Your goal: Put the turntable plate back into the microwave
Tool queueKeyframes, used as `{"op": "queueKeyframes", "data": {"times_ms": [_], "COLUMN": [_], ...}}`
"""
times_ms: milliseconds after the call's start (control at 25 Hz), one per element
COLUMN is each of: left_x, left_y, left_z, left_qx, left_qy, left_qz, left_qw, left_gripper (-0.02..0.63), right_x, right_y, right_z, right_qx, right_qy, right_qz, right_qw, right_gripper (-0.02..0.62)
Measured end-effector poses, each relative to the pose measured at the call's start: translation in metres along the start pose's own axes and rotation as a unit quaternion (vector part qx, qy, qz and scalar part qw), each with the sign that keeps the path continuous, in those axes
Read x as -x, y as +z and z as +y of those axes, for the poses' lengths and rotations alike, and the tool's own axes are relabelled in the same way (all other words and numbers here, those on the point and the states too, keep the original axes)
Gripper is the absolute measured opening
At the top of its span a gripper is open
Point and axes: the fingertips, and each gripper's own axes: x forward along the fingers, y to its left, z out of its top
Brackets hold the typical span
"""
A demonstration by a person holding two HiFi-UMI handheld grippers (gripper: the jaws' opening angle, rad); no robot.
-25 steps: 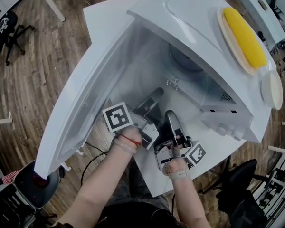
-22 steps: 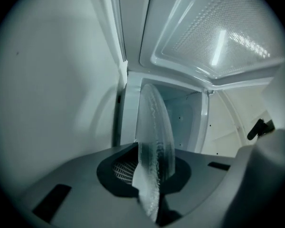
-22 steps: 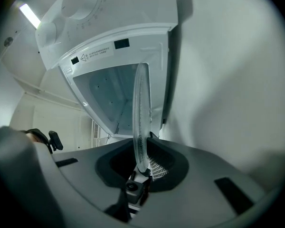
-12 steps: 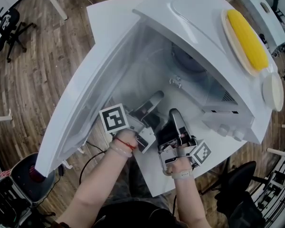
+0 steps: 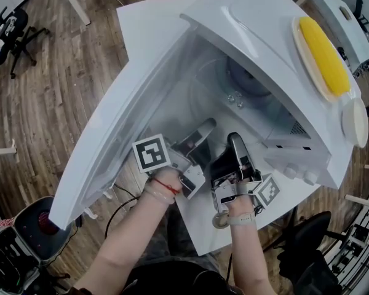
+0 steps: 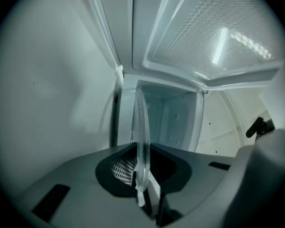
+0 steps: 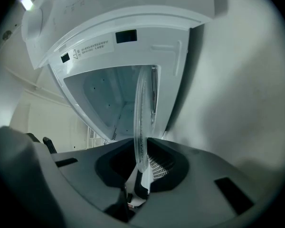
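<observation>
Gripping the turntable plate [image 6: 141, 137] by its rim, you hold it at the mouth of the microwave [image 5: 258, 23], in front of the cavity [image 5: 203, 97] and not yet seated on its floor. The left gripper [image 6: 142, 182] has its jaws drawn narrow onto the rim, with glass showing between the ribbed pads. The right gripper [image 7: 141, 172] is clamped on the rim in the same way, at the plate's other near side. Both gripper views show the plate edge-on. In the head view the clear glass barely reads against the white interior.

Handling assessment: the plate is glass, so judge it stiff, of some weight and smooth enough to creep in the pads. It is likely to chip or crack if the edge strikes the frame or if it drops onto the floor. The rim, taken at two separated points as now, is the sound hold; one gripper alone would let it swing.

Surroundings: the door [image 5: 111, 140] stands open toward the desk's left edge. The microwave covers most of the desk [image 5: 144, 17]. On its top, toward the right, a dish [image 5: 297, 45] carries a corn cob [image 5: 323, 42].
</observation>
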Motion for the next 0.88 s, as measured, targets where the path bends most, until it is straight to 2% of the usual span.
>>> {"op": "queueKeyframes", "data": {"times_ms": [600, 880], "left_x": [-0.002, -0.007], "left_y": [0.0, -0.001], "left_z": [0.002, 0.003], "left_qx": [0.001, 0.018], "left_qy": [-0.003, -0.011], "left_qz": [0.008, 0.012], "left_qw": [1.0, 0.9997], "left_gripper": [0.046, 0.046], "right_x": [-0.014, -0.025], "right_y": [0.015, 0.02], "right_z": [-0.005, 0.002], "right_qx": [-0.001, -0.004], "right_qy": [0.004, 0.011], "right_qz": [-0.015, -0.02], "right_qw": [1.0, 1.0], "right_gripper": [0.061, 0.06]}}
